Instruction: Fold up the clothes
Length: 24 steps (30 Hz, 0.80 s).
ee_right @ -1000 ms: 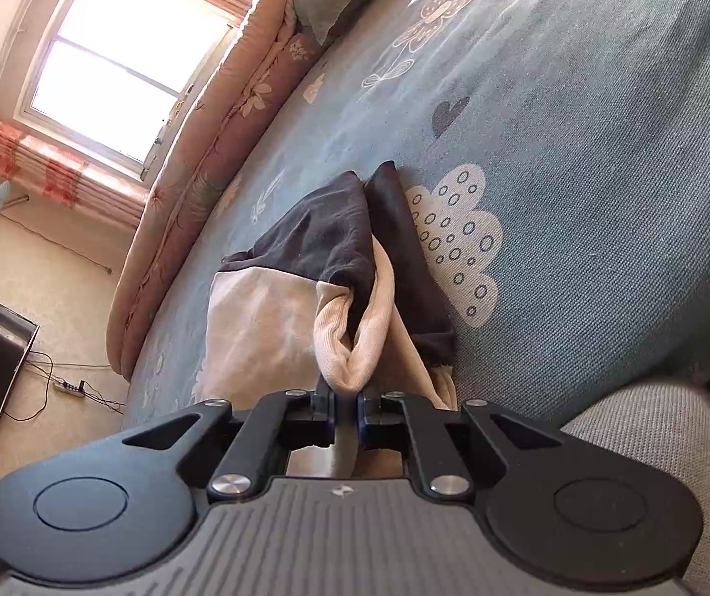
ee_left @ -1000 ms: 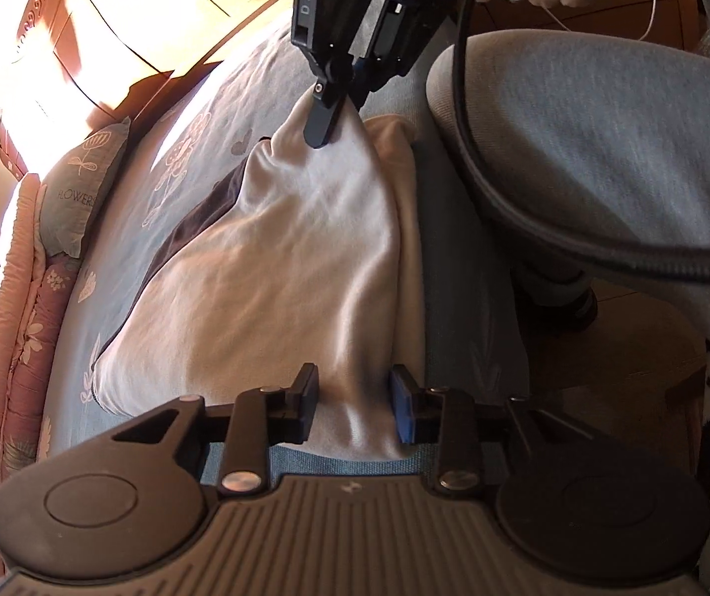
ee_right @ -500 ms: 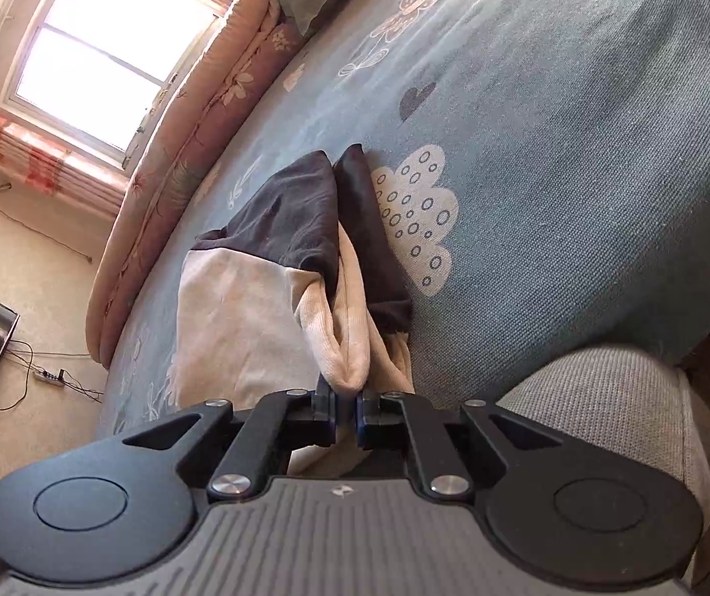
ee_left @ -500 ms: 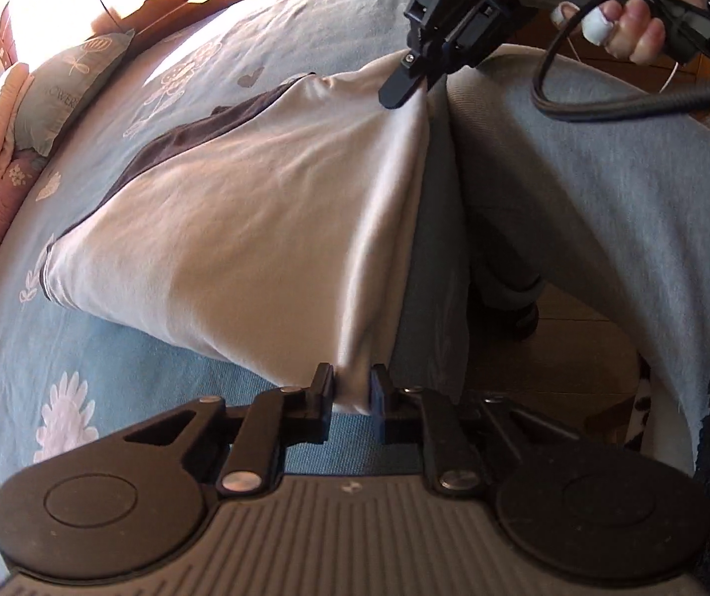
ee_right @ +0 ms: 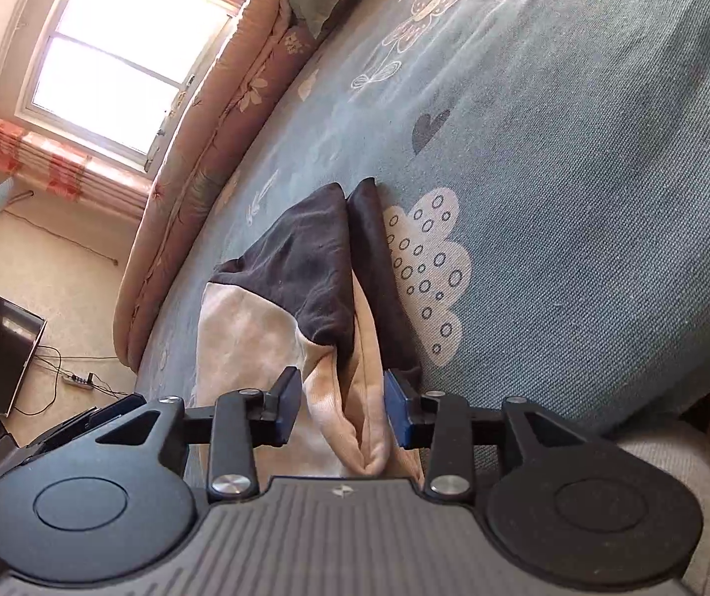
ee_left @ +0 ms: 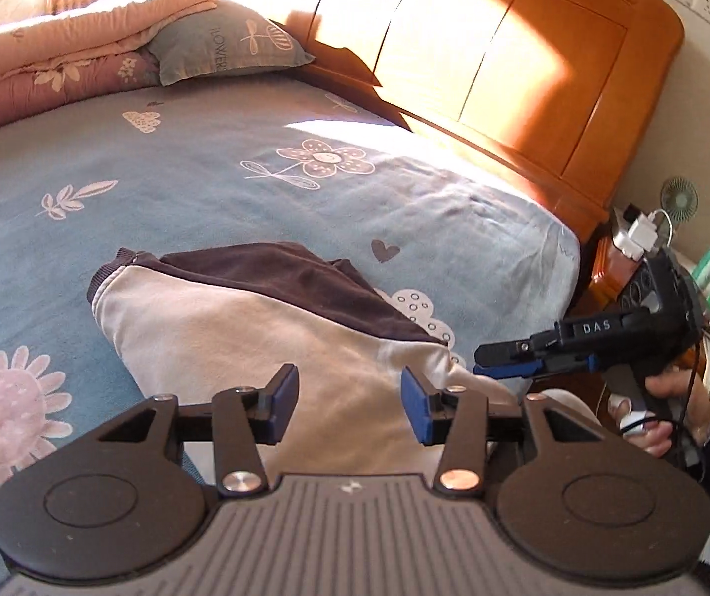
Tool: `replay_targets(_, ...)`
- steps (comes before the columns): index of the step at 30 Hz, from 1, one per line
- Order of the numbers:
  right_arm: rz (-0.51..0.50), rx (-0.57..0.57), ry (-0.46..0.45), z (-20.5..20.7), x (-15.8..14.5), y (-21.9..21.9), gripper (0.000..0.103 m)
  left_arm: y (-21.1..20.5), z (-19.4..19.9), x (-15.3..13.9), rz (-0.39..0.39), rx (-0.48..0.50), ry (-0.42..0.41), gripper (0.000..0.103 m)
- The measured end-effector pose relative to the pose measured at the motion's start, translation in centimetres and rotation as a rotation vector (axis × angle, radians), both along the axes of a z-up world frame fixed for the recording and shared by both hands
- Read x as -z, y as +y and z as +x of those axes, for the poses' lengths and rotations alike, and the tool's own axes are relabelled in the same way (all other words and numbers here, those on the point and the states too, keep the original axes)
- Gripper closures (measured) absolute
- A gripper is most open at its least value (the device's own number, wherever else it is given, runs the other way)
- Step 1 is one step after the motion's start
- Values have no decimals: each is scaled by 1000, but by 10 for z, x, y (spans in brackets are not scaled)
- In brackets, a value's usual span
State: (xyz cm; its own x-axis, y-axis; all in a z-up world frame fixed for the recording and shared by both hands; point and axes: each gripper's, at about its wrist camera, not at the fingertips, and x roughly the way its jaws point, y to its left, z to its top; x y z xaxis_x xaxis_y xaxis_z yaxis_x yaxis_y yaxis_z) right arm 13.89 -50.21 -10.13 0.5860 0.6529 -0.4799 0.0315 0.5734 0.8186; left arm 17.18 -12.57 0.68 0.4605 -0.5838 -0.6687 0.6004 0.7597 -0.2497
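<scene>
Blue floral bedspread point(ee_left: 205, 188), pillow point(ee_left: 225, 44), wooden headboard point(ee_left: 479, 64), window point(ee_right: 121, 59)

Bright window point(ee_right: 121, 57) glare, fisheye-warped edges

Bed point(ee_left: 265, 188) (blue floral sheet): garment point(ee_left: 265, 328), pillow point(ee_left: 225, 44), quilt point(ee_left: 56, 64).

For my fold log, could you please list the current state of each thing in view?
Left claw: open, holding nothing.
Right claw: open, fabric fold between its fingers, ungripped.
Garment: folded, lying on the bed.
Bedspread: spread flat.
Pillow: lying at the headboard.
</scene>
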Motion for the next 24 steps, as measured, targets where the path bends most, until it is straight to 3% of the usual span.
replay_targets(2, 11, 5, 1, 3, 0, -5, 60, -20, 2, 6, 24, 35, -3, 51)
replay_targets(5, 19, 31, 1, 3, 0, -16, 58, -68, -12, 26, 199, 158, -81, 40)
replay_targets(7, 28, 64, -11, -1, 0, -27, 54, -97, -28, 40, 310, 246, -160, 40)
replay_targets(10, 39, 107, -24, -11, -2, -42, 53, -134, -54, 58, 401, 379, -258, 37)
replay_targets(18, -46, 168, -31, -44, -5, -62, 52, -175, -79, 78, 503, 405, -342, 35)
replay_targets(21, -32, 156, -20, -45, 0, -61, 52, -182, -82, 77, 526, 388, -326, 36)
replay_targets(24, -26, 117, -18, -43, 3, -56, 52, -178, -75, 67, 464, 341, -247, 36)
